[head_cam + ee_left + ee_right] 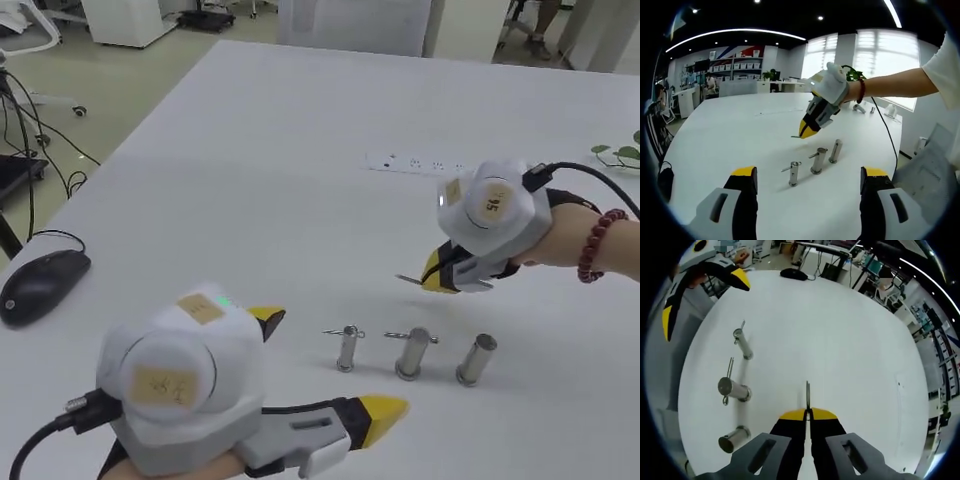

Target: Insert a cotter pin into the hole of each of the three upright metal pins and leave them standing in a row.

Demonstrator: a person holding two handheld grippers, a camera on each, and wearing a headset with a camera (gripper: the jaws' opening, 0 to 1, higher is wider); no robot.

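Jaws of the right gripper point(808, 414) squeezed tight on a cotter pin point(807, 395), thin end poking straight out in front. Jaws of the left gripper point(808, 172) wide apart, holding nothing, down low near the left end of the row. Three metal pins standing in a row on the white table point(300, 180). Left pin point(346, 347) and middle pin point(410, 353) each with a cotter pin through the top. Bare pin point(477, 358) at the right end, on the right gripper's side, lower than those jaws and a little nearer the person. Cotter pin lying flat, bare pin standing straight up. Probably needs to come down and line up with the hole near the top. Hole too small to see.
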